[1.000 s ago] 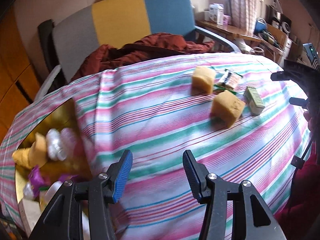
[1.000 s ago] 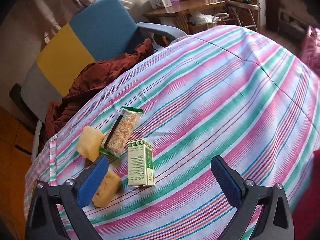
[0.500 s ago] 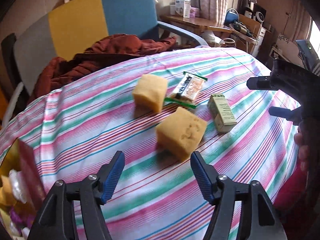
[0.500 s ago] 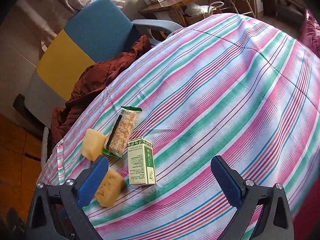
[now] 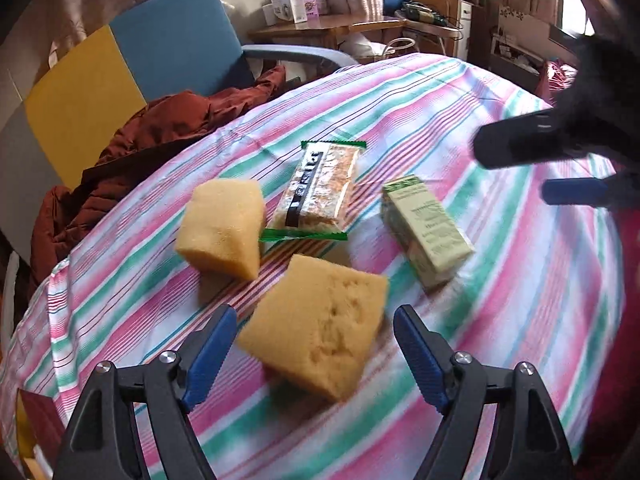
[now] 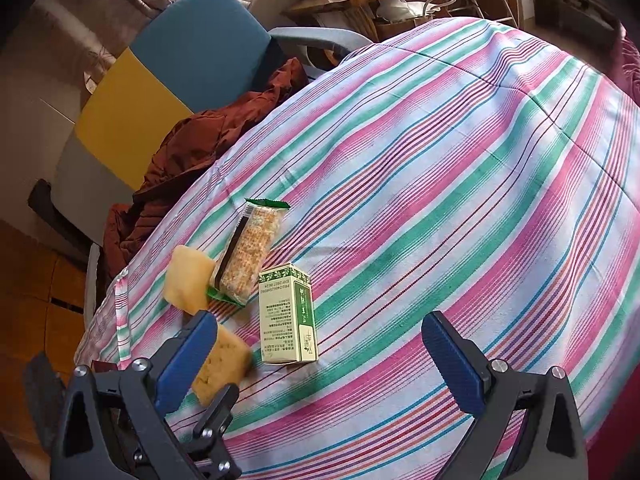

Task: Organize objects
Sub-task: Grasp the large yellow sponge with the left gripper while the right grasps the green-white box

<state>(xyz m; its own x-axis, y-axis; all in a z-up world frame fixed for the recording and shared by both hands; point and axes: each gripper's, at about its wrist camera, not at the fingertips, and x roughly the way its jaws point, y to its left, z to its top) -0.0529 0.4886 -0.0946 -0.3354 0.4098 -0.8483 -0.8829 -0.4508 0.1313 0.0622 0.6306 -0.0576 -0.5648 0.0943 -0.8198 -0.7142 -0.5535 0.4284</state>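
Left wrist view takes in most of a table under a striped cloth (image 5: 460, 120) in pink, green and white, filling the middle and right of the frame, with a chair (image 5: 132, 64) in grey, yellow and blue panels at upper left and a rust-brown jacket (image 5: 168, 128) heaped on its seat against the cloth's edge. Across the bottom sits the left gripper (image 5: 314, 346), its blue-padded jaws standing well apart after just widening; the near sponge (image 5: 316, 328), a yellow block, lies on the cloth in the gap between them, and no pad presses on it. A second sponge (image 5: 222, 228) lies at centre left, just beside a clear snack bar packet (image 5: 320, 192) with green ends, and a small green carton (image 5: 428, 228) lies on its side at centre right, apart from the packet. Right wrist view shows the right gripper (image 6: 318, 354) along the bottom edge, jaws wide and holding nothing, with the carton (image 6: 286, 316) on the cloth just above the gap, the packet (image 6: 250, 252) and far sponge (image 6: 188, 278) at centre left, and the near sponge (image 6: 224, 364) partly hidden behind the left-hand pad at lower left
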